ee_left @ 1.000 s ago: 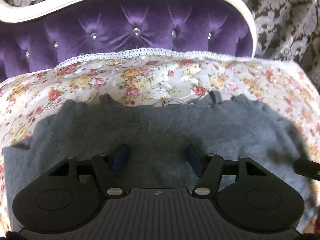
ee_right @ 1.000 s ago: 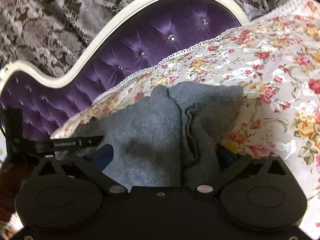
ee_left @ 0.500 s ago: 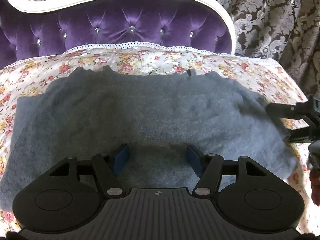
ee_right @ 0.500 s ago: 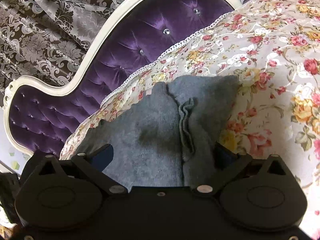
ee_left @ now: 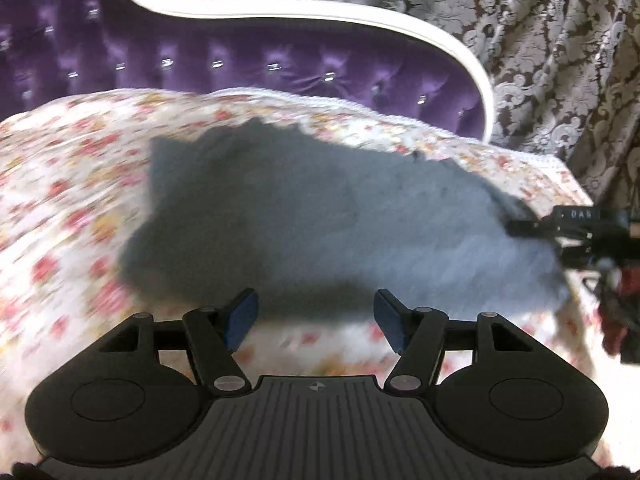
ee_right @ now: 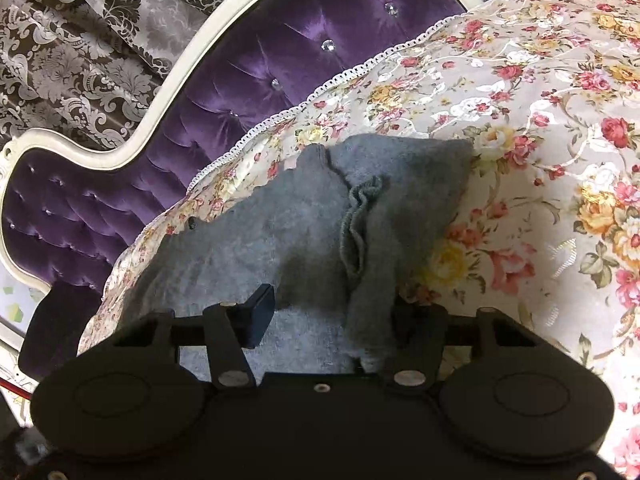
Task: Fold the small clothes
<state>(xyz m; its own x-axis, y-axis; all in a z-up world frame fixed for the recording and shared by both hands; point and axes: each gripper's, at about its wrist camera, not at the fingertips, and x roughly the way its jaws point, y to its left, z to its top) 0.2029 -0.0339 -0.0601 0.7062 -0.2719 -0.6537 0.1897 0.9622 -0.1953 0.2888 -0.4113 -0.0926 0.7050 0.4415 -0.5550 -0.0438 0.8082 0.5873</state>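
Observation:
A small grey knitted garment (ee_left: 320,216) lies spread on the floral bedspread (ee_left: 60,220). My left gripper (ee_left: 315,318) is open and empty, hovering just off the garment's near edge; this view is motion-blurred. In the right wrist view the same garment (ee_right: 260,240) has a bunched fold (ee_right: 360,232) running up its right side. My right gripper (ee_right: 332,316) is open, its jaws astride the garment's near edge; the right finger is hidden behind the fold. The right gripper also shows at the garment's right edge in the left wrist view (ee_left: 560,228).
A purple tufted headboard (ee_left: 240,64) with a white frame (ee_left: 320,20) stands behind the bed. Patterned brown curtains (ee_left: 560,40) hang beyond it. The bedspread's lace edge (ee_right: 360,68) runs along the headboard.
My left gripper has pulled back off the garment, which now lies ahead of the fingers. My right gripper's jaws have narrowed somewhat around the garment's edge.

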